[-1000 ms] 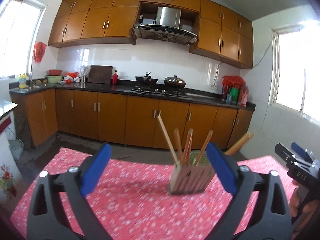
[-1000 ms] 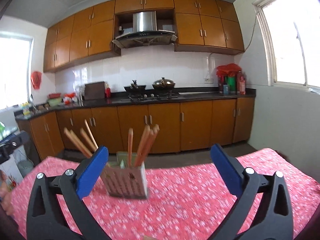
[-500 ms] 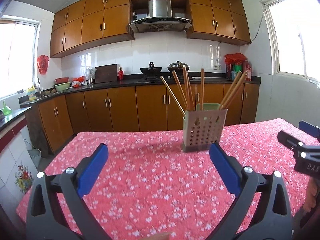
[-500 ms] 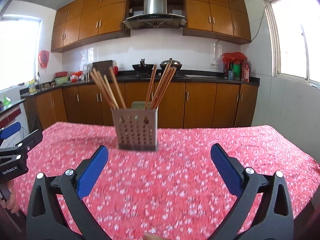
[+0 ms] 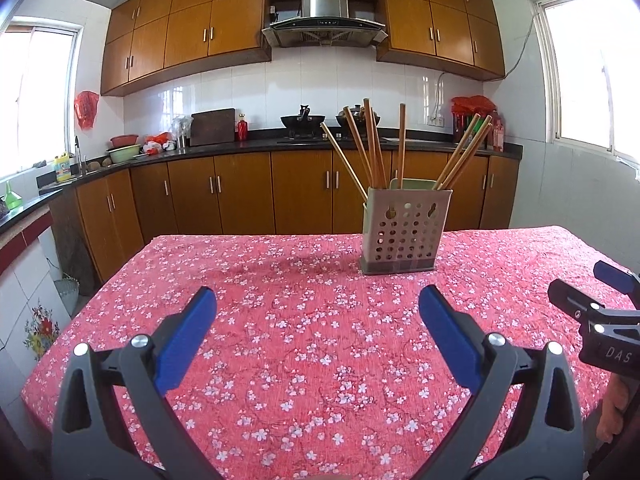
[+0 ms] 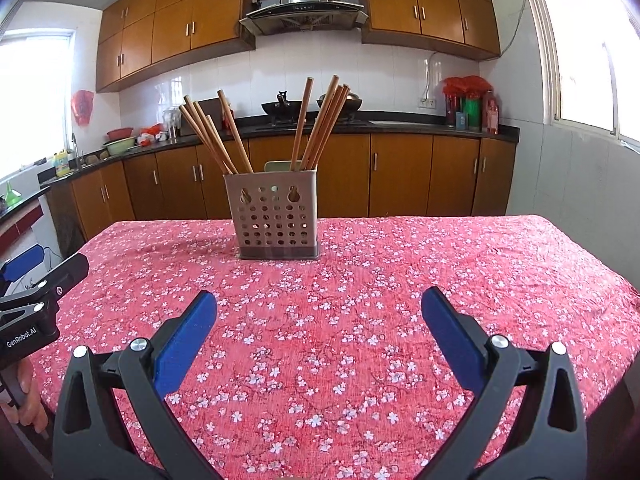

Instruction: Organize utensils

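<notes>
A beige perforated utensil holder [image 5: 404, 230] stands upright on the red floral tablecloth [image 5: 304, 320], filled with several wooden chopsticks [image 5: 374, 144] that fan out of its top. It also shows in the right wrist view [image 6: 277, 216] with the chopsticks [image 6: 316, 128]. My left gripper [image 5: 318, 308] is open and empty, low over the cloth, well short of the holder. My right gripper [image 6: 319, 310] is open and empty too, at a like distance. Each gripper shows at the other view's edge: the right one [image 5: 600, 316], the left one [image 6: 36, 300].
The table's far edge lies just behind the holder, with a gap to the brown kitchen cabinets [image 5: 248, 192]. A counter with a stove and pots [image 5: 304, 120] runs along the back wall. Windows [image 6: 592, 52] are at both sides.
Both views have tilted down and pulled back from the holder, which was close and tilted a second ago. The holder now stands level and farther off. Both grippers stay open.
</notes>
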The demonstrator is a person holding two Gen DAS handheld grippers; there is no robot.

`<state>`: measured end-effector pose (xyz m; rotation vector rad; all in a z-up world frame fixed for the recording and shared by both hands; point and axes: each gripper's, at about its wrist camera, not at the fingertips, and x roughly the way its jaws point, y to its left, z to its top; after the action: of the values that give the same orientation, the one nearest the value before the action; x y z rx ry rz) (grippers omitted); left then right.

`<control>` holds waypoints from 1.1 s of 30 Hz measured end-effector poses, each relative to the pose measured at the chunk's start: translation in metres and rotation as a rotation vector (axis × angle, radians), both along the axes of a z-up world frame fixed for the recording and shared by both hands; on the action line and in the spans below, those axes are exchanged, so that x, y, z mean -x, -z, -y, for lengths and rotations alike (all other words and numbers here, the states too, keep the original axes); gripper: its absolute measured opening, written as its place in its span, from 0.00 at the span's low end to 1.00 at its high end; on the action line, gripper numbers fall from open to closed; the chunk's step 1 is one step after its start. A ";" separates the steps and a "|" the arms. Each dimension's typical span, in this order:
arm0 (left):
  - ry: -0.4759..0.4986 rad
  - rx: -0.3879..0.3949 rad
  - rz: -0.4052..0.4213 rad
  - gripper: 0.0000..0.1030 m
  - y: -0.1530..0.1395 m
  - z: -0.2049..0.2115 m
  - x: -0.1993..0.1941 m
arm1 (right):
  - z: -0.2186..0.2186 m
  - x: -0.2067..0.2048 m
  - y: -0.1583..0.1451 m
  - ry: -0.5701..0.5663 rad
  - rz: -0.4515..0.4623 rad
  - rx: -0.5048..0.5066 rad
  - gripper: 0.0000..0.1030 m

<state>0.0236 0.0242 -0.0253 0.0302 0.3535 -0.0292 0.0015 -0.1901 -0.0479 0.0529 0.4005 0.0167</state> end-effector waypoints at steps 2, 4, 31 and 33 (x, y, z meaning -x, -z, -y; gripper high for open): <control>0.000 0.002 -0.001 0.96 0.001 0.000 0.000 | 0.000 0.000 0.000 0.000 -0.003 -0.006 0.98; 0.001 0.003 -0.001 0.96 0.001 0.001 0.001 | 0.001 0.000 0.000 0.000 -0.004 -0.010 0.98; 0.007 0.007 -0.004 0.96 0.002 0.004 0.000 | 0.001 -0.001 0.000 0.001 -0.012 -0.023 0.98; 0.007 0.007 -0.006 0.96 0.002 0.004 -0.001 | 0.000 -0.001 0.000 0.001 -0.012 -0.025 0.98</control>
<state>0.0242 0.0200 -0.0276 0.0244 0.3588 -0.0370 0.0027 -0.1905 -0.0478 0.0775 0.4127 0.0204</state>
